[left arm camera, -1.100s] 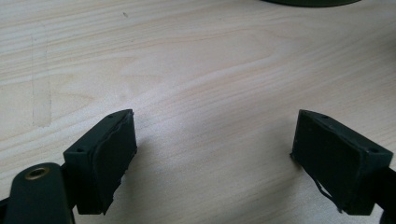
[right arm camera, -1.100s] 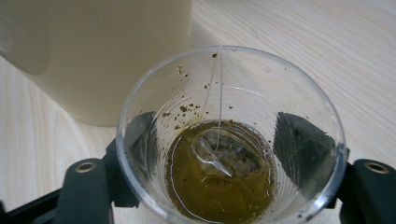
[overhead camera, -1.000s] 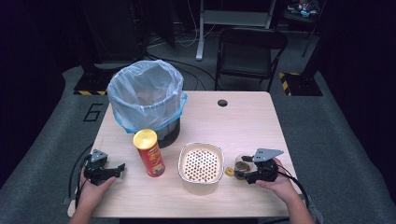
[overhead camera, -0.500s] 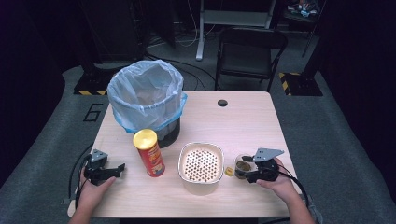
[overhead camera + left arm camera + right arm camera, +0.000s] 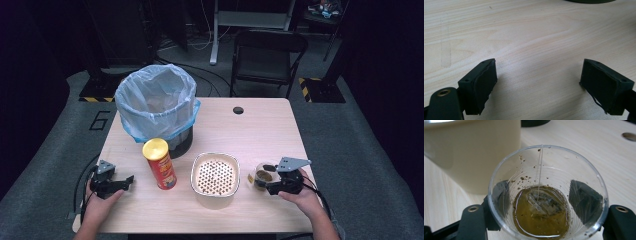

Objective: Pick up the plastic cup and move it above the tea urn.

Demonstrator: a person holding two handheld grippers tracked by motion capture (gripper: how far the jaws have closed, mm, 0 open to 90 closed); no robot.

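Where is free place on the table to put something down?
Bare wood lies on the far right of the table, between the bin and the right edge, around the small hole. The near row is crowded: chips can, strainer bowl, cup.

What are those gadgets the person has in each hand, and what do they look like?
They are handheld claws. The left claw and right claw are black, and each carries a grey three-cornered plate on top and trails a black cable. Each ends in two blocky black jaws with flat pads and a brass-coloured rivet near the base. The forearms are bare, with no sleeves visible.
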